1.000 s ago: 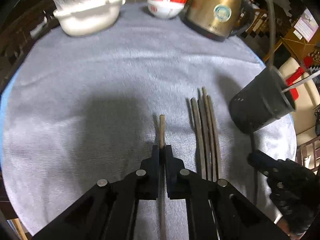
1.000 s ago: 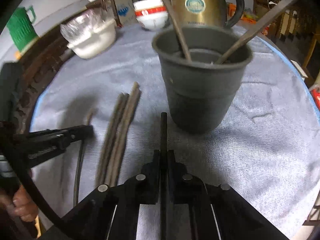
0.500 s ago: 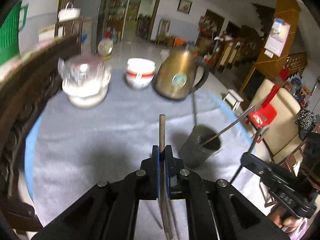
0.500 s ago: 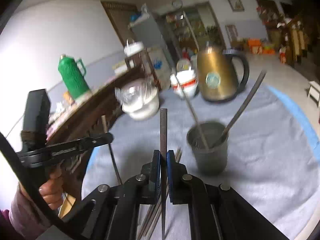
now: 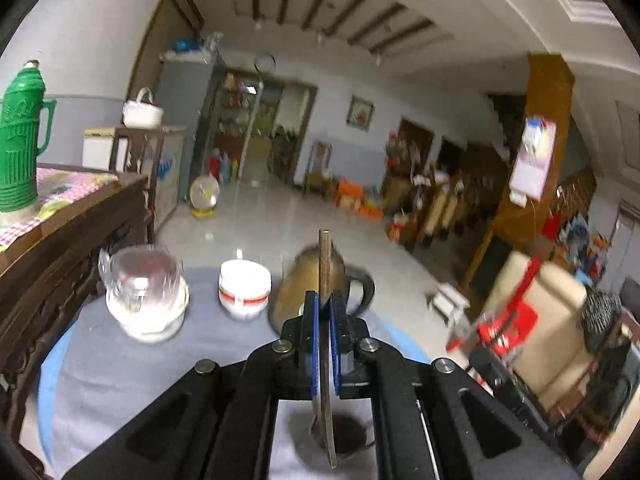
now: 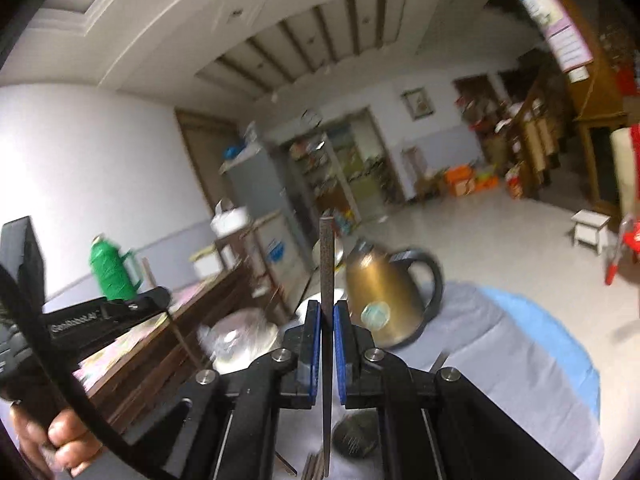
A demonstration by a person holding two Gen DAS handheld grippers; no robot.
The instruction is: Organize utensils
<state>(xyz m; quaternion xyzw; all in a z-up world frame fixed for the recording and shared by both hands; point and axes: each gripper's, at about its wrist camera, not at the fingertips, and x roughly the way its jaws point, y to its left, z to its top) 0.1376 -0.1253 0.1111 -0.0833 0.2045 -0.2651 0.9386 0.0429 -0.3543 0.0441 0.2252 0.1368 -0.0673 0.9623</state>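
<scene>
Cluttered living room behind, tiled floor, beamed ceiling; round table under a grey cloth [image 5: 120,368] low in both frames.

Left wrist view: left gripper [image 5: 324,320] at lower centre, blue pads clamped on a brown chopstick [image 5: 325,264] that stands upright through the jaws, tip up over the gold kettle [image 5: 296,300], lower end down over the dark utensil cup [image 5: 348,436] at the bottom centre. Left of the kettle, a red-banded white bowl [image 5: 244,292]; further left, a white pot wrapped in clear plastic [image 5: 146,300]. Green thermos [image 5: 22,136] on the wooden sideboard at far left. At lower right, only a blurred black shape, probably the other gripper.

Right wrist view: right gripper [image 6: 327,328] at lower centre, pads shut on a dark chopstick [image 6: 327,264], also upright. Gold kettle [image 6: 380,300] just right of it, clearer here, sticker visible. Utensil cup [image 6: 356,436] seen from above at bottom centre; ends of loose chopsticks [image 6: 314,466] on the cloth just left of it, shown in this view alone. Left gripper [image 6: 162,296] at mid left, side on, a thin stick through its tip; a hand [image 6: 60,440] on its handle at lower left.
</scene>
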